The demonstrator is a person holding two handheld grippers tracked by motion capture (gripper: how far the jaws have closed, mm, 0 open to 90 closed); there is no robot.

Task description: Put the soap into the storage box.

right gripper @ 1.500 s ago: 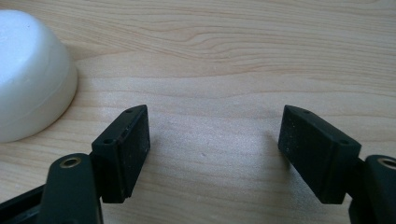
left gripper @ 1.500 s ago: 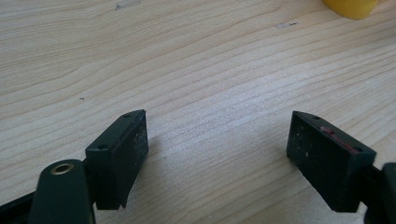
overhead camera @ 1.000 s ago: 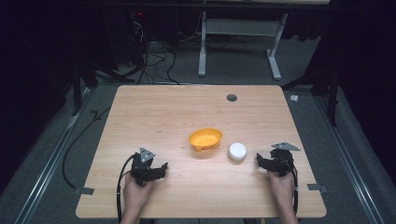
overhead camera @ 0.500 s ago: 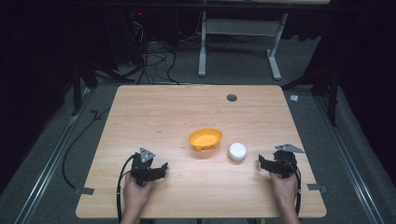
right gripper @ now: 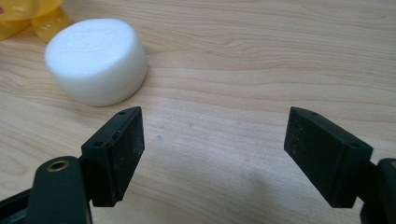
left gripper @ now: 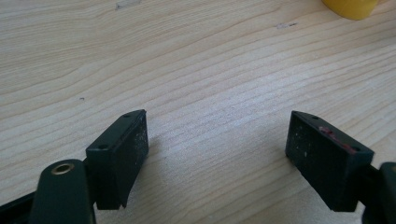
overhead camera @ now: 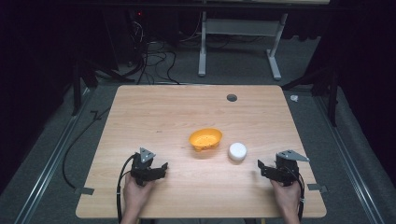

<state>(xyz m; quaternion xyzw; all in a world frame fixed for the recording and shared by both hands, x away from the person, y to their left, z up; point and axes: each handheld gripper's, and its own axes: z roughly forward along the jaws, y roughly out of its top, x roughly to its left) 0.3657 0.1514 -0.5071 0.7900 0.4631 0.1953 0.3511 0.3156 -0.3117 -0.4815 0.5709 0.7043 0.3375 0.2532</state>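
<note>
so the white puck (overhead camera: 237, 151) sits on the table (overhead camera: 187, 107) just beside the orange bowl (overhead camera: 205, 138), at its 4 o'clock. right gripper (overhead camera: 262, 166) jaws wide, just been closing a bit, nothing between them; left gripper (overhead camera: 162, 168) wide, empty too

Left tool (overhead camera: 161, 168) jaws wide apart; right tool (overhead camera: 261, 168) jaws likewise, empty.

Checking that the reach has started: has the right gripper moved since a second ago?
Yes. The right gripper has slid a little toward the table's near edge, away from the white puck, jaws open and empty.
</note>
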